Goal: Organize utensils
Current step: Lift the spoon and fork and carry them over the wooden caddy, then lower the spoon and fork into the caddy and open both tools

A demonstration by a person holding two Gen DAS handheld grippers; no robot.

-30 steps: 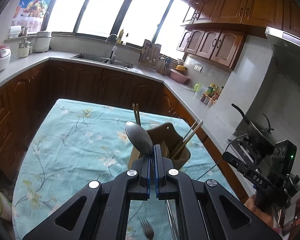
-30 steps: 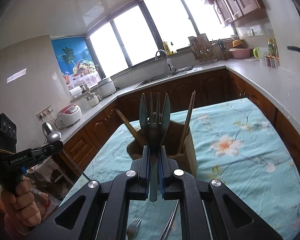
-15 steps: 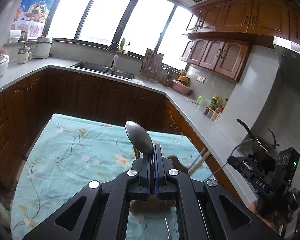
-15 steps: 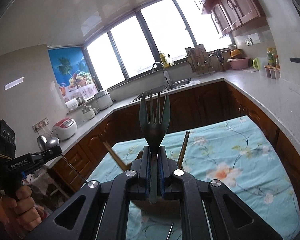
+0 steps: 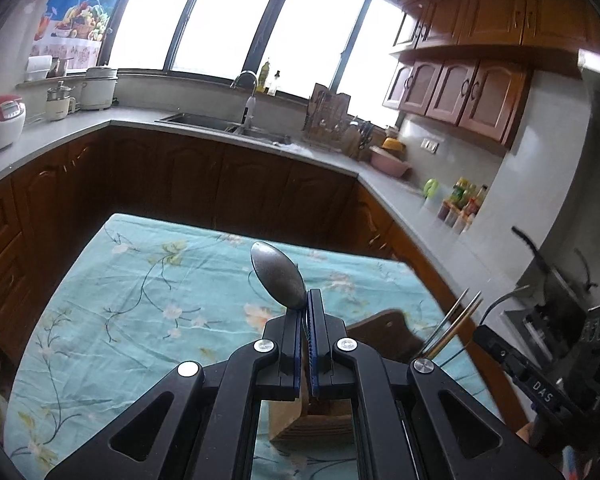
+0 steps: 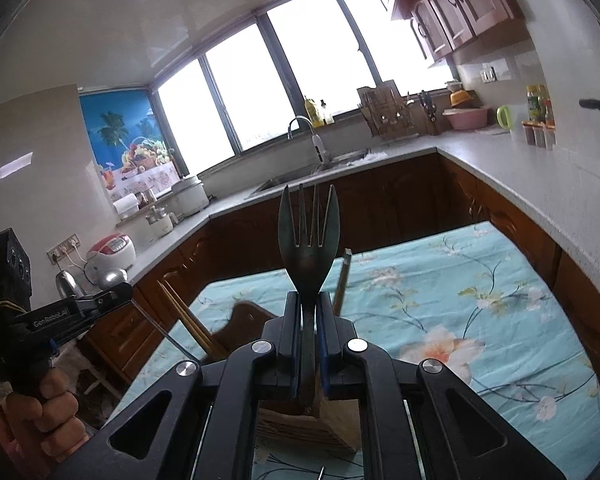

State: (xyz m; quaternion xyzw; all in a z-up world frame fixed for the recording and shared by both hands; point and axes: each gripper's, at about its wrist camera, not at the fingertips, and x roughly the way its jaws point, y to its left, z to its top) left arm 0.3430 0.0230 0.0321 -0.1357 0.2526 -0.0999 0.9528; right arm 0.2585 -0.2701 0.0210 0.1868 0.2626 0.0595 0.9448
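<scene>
1. The spoon [image 5: 278, 276] is clamped by its handle in the left gripper [image 5: 303, 312], bowl up beyond the fingertips; the fork [image 6: 309, 240] is pinched likewise in the right gripper [image 6: 309, 312].
2. Either handle could probably be jammed against the rim of the wooden holder [image 5: 312, 420] just below the jaws, or slip, if lowered off a slot.
3. Chopsticks [image 5: 454, 326] are held in the holder, right of the left jaws.

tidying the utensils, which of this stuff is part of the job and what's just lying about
Part of the job:
spoon in left gripper
fork in right gripper
wooden utensil holder
chopsticks

Just lying about:
rice cooker
pink basin
dish rack
</scene>
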